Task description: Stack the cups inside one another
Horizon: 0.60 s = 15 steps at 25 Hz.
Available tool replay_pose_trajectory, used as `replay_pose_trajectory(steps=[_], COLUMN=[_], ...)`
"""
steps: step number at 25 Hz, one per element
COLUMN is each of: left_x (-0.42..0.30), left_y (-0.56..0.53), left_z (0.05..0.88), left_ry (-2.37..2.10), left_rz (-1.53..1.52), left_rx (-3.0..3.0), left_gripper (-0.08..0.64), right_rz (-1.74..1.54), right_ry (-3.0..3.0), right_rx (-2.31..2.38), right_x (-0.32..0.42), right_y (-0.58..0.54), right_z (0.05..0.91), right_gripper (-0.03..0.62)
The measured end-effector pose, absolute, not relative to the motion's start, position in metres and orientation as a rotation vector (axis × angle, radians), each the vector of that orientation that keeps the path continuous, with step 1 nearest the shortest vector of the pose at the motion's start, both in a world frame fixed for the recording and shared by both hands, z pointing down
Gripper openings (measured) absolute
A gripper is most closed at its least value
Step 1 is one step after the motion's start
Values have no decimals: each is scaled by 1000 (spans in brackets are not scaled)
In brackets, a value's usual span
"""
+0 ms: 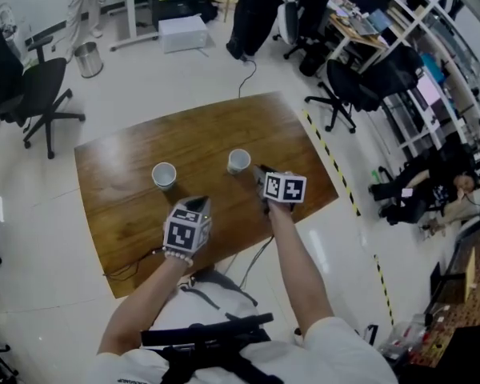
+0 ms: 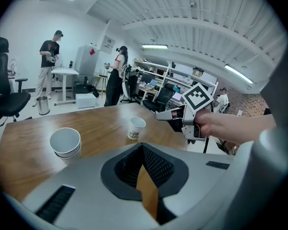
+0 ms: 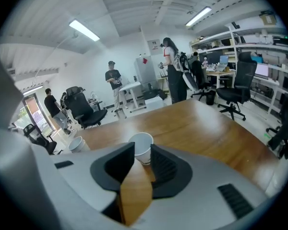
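Two white paper cups nested in one another stand left of centre on the brown wooden table. A single white cup stands to their right. My right gripper is open, and the single cup stands right at its jaw mouth, apart from both pads. My left gripper hovers near the table's front, behind the nested cups, with its tips together and nothing between them. The nested cups show far left in the right gripper view.
The table's near edge lies just under my wrists, and a cable hangs below it. Black office chairs stand around the table. Beyond are a white box, a bin, desks and standing people.
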<state>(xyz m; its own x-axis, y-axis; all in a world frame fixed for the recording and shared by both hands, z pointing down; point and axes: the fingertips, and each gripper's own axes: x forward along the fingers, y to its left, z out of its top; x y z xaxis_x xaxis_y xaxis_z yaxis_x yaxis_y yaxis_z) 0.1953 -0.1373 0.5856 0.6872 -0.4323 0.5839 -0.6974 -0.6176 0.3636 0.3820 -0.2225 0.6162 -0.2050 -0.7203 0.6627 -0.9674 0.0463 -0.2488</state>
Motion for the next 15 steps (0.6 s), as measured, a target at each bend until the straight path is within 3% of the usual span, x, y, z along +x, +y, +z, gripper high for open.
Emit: replay_pose_trajectory(steps=[15], left_x=[217], left_y=[-153], left_z=[597], left_ry=[-952], left_rz=[602], left_rx=[2235], left_gripper=[-5], right_rz=[932], right_ry=[-1972], right_rx=[1489], right_x=[386], right_y=[-276], right_z=[650], right_gripper=[130])
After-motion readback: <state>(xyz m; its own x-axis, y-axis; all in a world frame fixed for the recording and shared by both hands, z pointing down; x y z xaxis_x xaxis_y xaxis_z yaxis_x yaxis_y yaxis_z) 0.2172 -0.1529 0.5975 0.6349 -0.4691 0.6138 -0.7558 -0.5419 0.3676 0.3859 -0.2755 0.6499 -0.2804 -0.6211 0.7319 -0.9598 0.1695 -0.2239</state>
